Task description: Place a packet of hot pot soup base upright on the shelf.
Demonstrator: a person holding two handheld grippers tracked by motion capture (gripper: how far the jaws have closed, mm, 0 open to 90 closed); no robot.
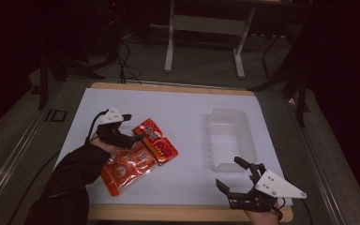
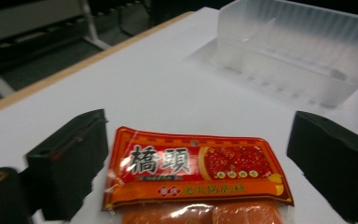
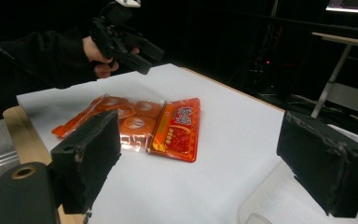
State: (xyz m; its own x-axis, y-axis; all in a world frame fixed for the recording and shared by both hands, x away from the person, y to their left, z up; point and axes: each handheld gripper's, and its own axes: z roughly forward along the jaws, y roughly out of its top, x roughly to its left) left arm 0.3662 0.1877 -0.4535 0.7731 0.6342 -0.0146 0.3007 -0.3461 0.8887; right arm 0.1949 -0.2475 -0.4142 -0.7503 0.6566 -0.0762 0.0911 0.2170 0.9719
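Red-orange plastic snack packet (image 1: 138, 155) laid flat on white table (image 1: 183, 112), straddled by spread fingers of left gripper (image 1: 132, 127), lined up for pickup. Right gripper (image 1: 234, 180) held open beside clear plastic bin (image 1: 229, 138).

In the left gripper view the snack packet (image 2: 193, 175) is cut off by the bottom edge, while the clear plastic tray (image 2: 303, 51) behind it is blurred and cropped at the right.
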